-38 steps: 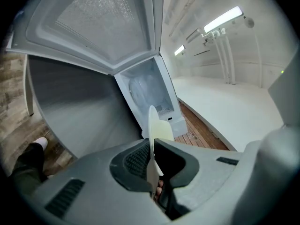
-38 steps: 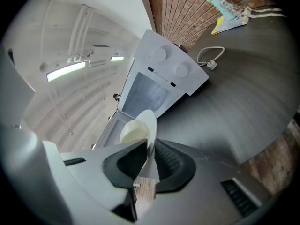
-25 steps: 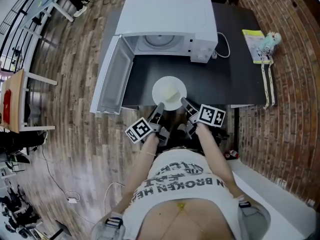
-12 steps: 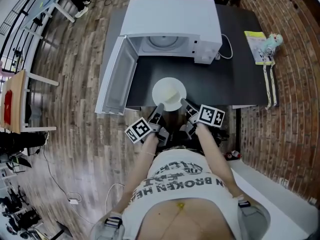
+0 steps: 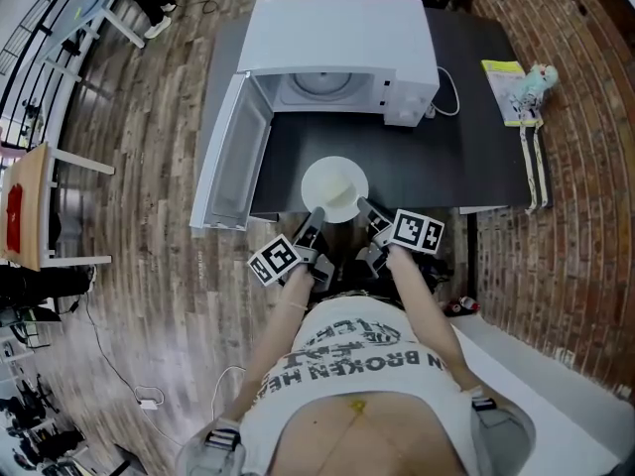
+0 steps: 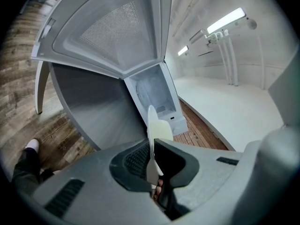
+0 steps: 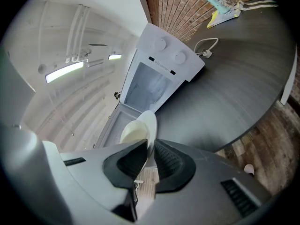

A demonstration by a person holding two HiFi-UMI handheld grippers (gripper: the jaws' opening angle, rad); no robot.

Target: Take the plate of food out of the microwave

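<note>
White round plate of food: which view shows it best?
Head view: the white round plate shows whole from above, full circle. The left and right gripper views catch it only edge-on, a thin sliver between the jaws.

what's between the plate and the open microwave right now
Nothing stands there. In the head view only a bare stretch of the dark table lies between the plate and the microwave, whose door hangs open to the left.
</note>
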